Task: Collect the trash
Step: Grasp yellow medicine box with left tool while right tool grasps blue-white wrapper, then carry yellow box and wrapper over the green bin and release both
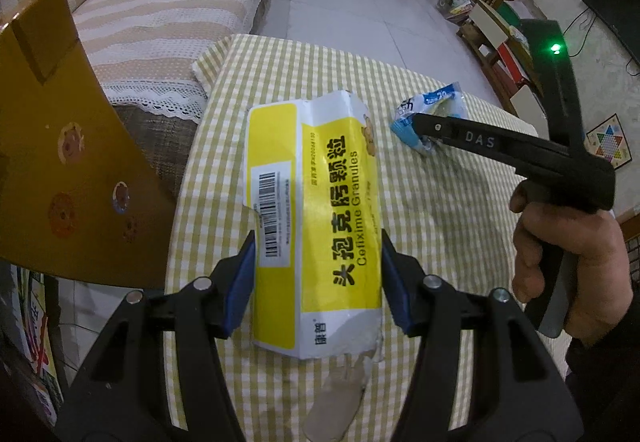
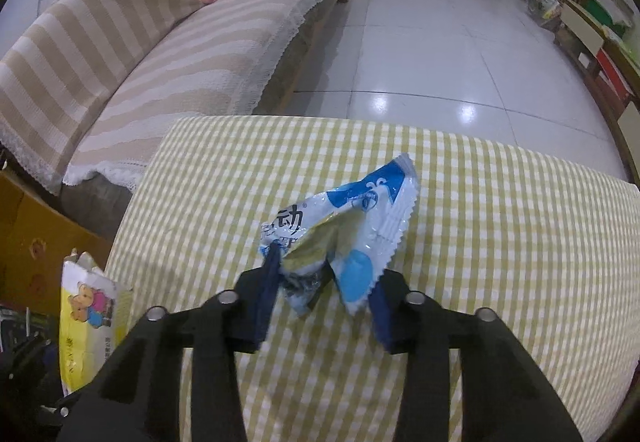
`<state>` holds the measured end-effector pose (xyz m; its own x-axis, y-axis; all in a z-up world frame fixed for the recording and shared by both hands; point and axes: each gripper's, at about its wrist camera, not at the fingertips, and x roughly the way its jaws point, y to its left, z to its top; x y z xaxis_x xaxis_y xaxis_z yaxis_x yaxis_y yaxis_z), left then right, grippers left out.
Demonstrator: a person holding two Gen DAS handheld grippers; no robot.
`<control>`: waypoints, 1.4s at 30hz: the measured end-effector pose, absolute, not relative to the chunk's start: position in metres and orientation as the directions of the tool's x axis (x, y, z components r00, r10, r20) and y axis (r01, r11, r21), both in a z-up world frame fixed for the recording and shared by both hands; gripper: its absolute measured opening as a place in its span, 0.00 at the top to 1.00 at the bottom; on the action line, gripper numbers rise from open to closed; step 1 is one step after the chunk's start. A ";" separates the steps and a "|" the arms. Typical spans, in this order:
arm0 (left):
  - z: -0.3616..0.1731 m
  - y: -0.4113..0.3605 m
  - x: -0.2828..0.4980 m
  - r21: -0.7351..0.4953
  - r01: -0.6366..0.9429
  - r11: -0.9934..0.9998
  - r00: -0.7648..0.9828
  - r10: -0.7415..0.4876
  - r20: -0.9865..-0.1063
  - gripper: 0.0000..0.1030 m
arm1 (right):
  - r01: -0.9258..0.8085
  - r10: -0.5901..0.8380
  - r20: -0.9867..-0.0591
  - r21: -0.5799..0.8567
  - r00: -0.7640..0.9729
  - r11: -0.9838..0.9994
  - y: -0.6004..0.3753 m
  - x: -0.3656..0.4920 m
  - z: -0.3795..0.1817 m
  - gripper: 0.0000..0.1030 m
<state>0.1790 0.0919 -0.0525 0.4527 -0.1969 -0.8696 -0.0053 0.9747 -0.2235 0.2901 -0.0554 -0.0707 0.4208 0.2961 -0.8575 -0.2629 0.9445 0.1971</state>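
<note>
A yellow and white medicine box, torn at its ends, sits between the blue pads of my left gripper; the jaws press its two long sides. It also shows at the left edge of the right wrist view. A crumpled blue and white plastic wrapper lies on the checked tablecloth. My right gripper has its jaws open on either side of the wrapper's near end. In the left wrist view the wrapper lies at the right gripper's tips.
A brown cardboard box stands left of the table. A striped sofa runs along the left. White tiled floor lies beyond the table's far edge, with shelves at the right.
</note>
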 end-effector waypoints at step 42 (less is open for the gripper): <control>-0.031 0.030 0.110 -0.171 0.130 0.977 0.463 -0.212 -0.860 0.47 | -0.229 0.239 -0.828 0.138 0.508 0.964 -0.157 0.103 0.002 0.77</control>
